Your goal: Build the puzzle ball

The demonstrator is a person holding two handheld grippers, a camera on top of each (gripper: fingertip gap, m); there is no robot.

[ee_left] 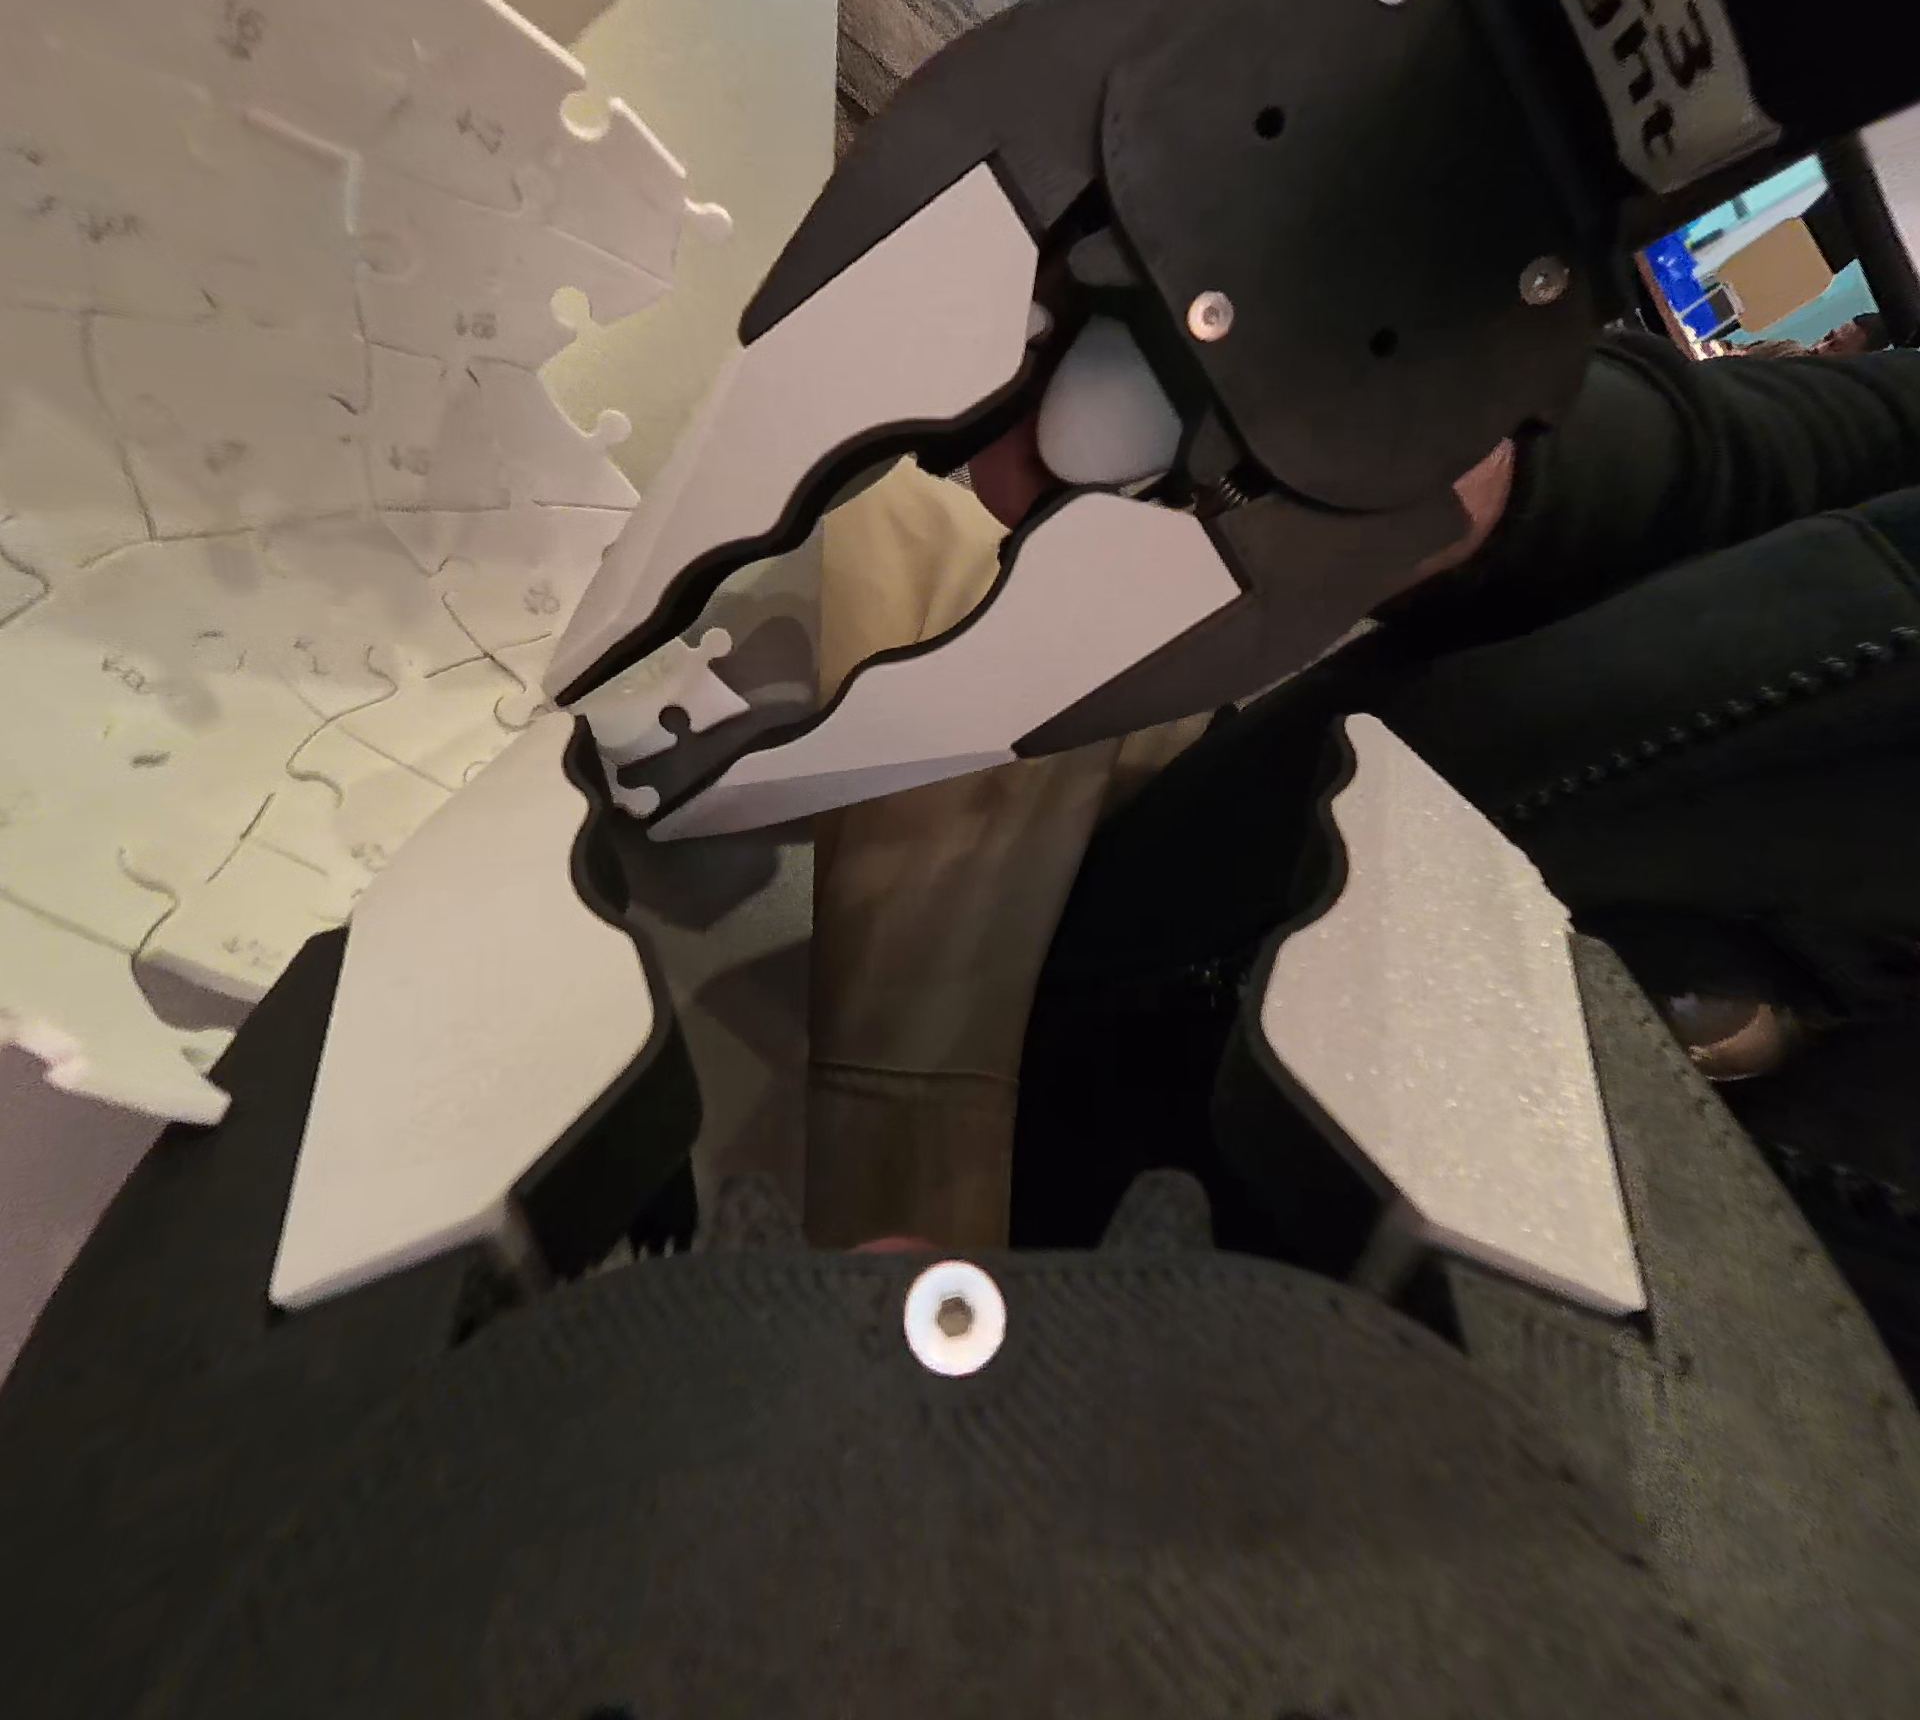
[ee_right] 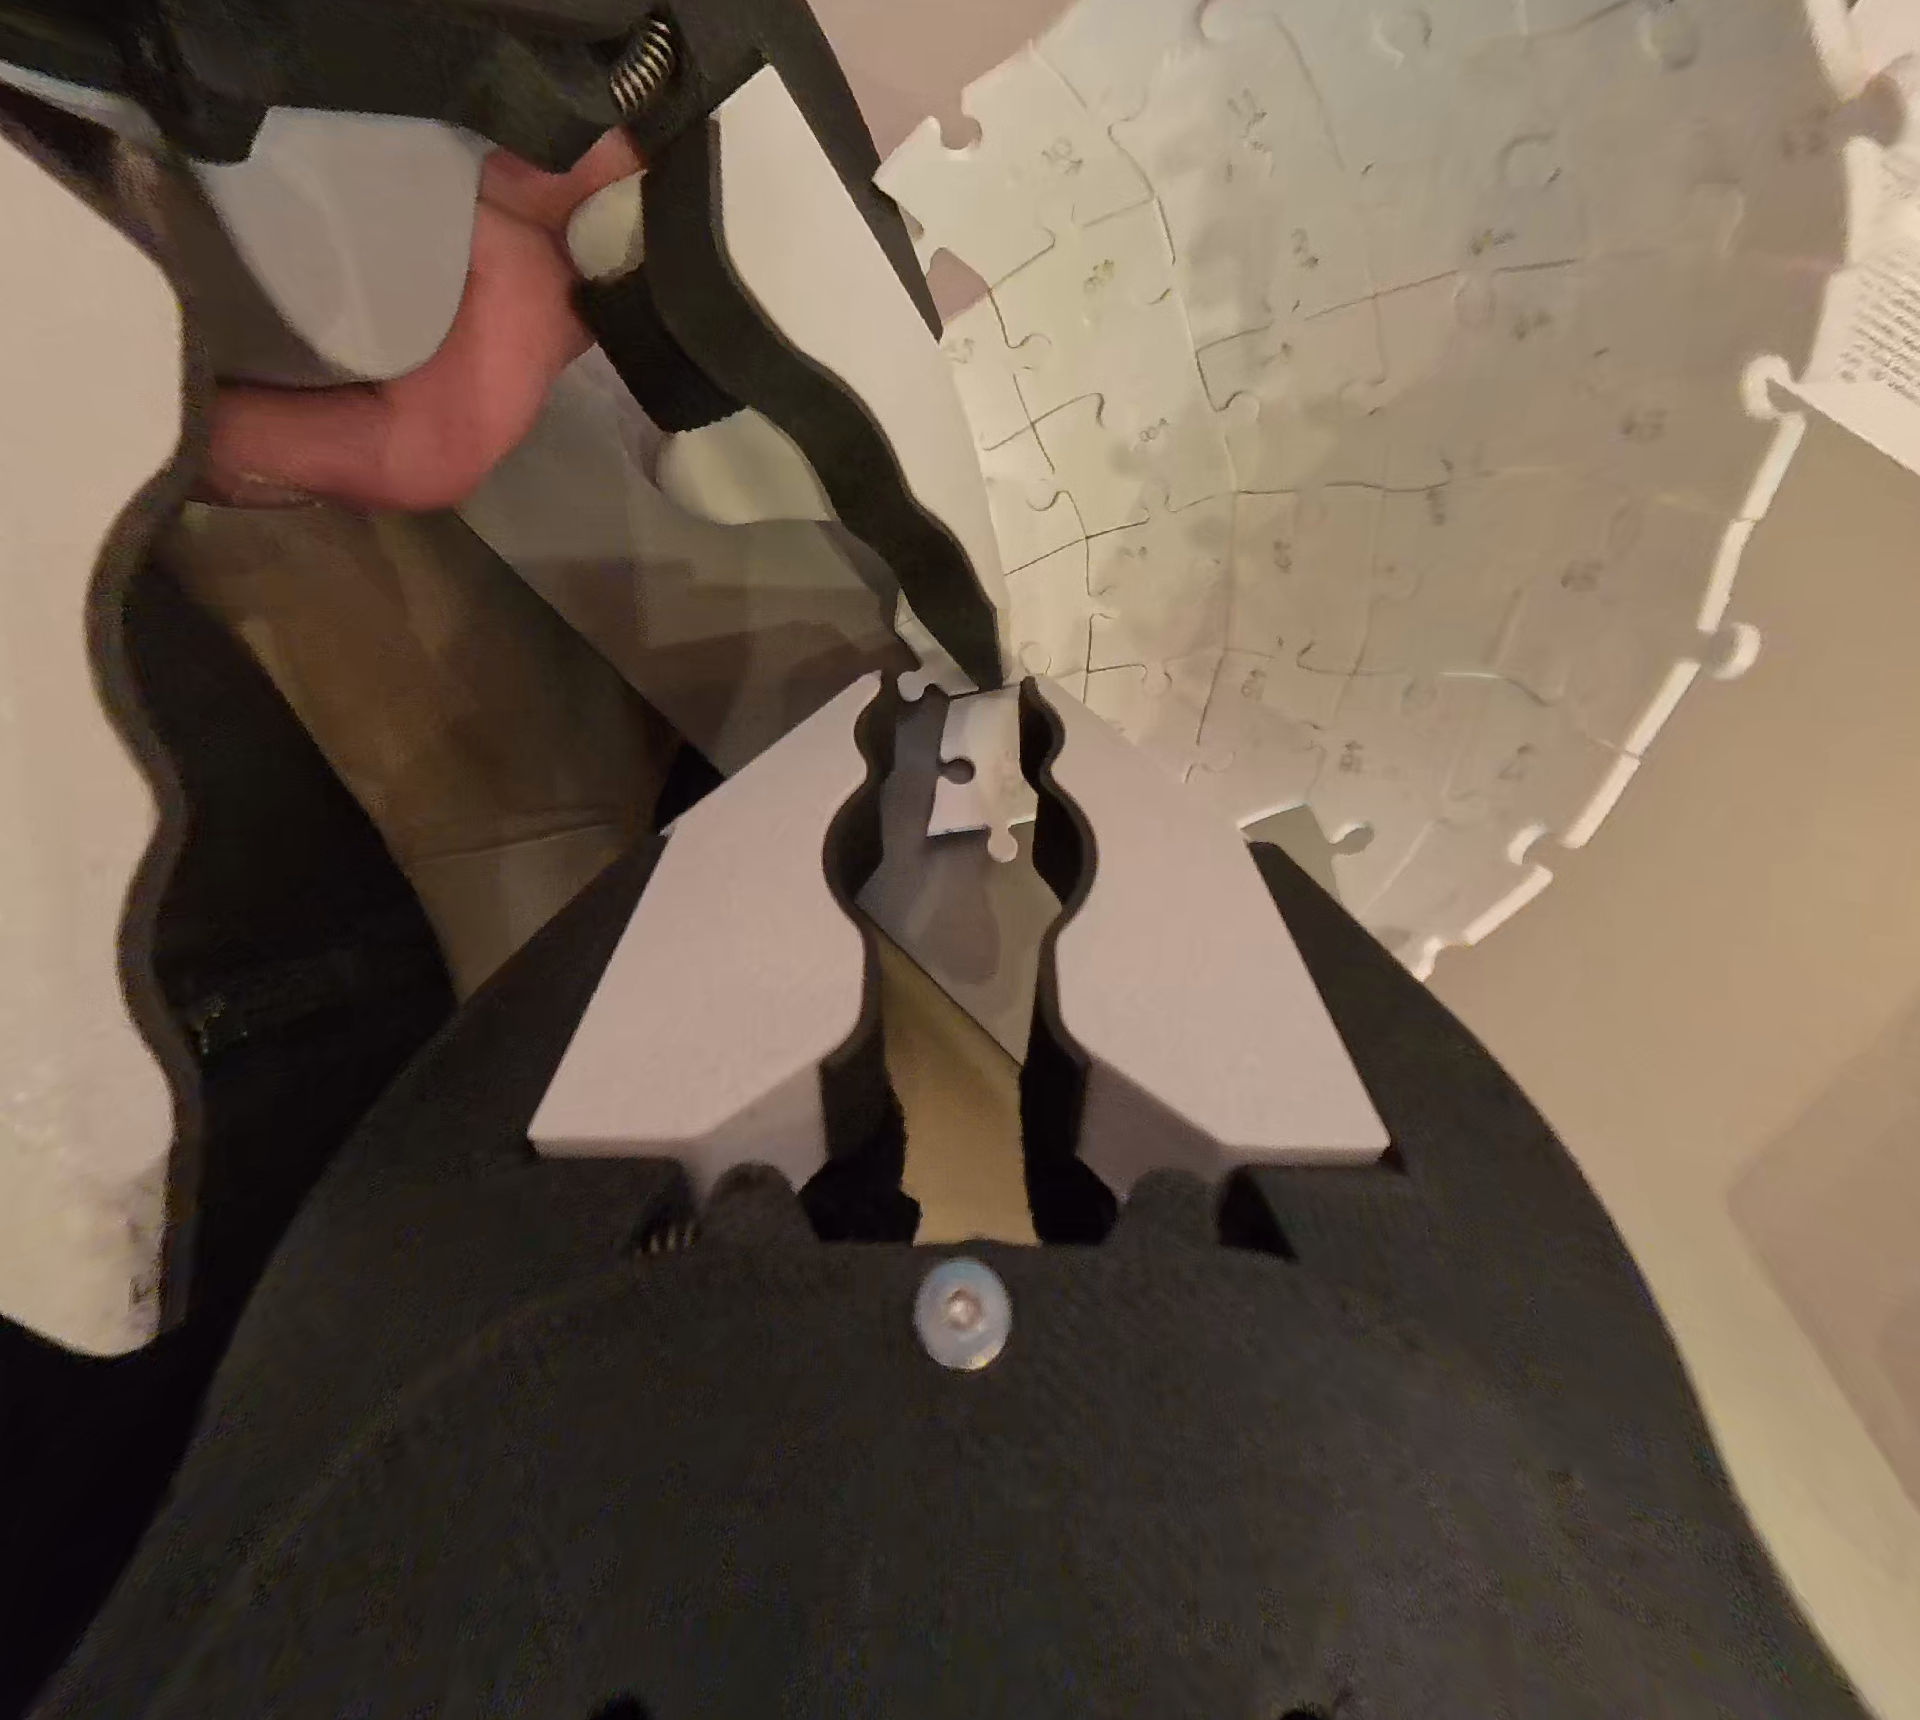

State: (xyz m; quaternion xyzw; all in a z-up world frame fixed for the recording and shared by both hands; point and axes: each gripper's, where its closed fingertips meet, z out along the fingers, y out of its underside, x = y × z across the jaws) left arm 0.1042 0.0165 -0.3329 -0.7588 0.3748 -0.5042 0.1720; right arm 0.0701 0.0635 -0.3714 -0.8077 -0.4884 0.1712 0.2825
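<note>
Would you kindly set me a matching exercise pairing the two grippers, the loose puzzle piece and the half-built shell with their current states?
1. small loose white puzzle piece
2. curved white half-built puzzle shell
3. left gripper
4. right gripper

A. jaws wide apart
B. many pieces joined, knobbed rim
C. jaws closed on something
D. pinched between fingertips

Pairs: 1-D, 2-B, 3-A, 4-C.

From here I can't read whether my left gripper [ee_left: 956, 839] touches the half-built puzzle ball [ee_left: 260, 423]; the ball runs off the frame's left edge. My right gripper [ee_right: 961, 735] covers one edge of the loose puzzle piece [ee_right: 977, 777].
</note>
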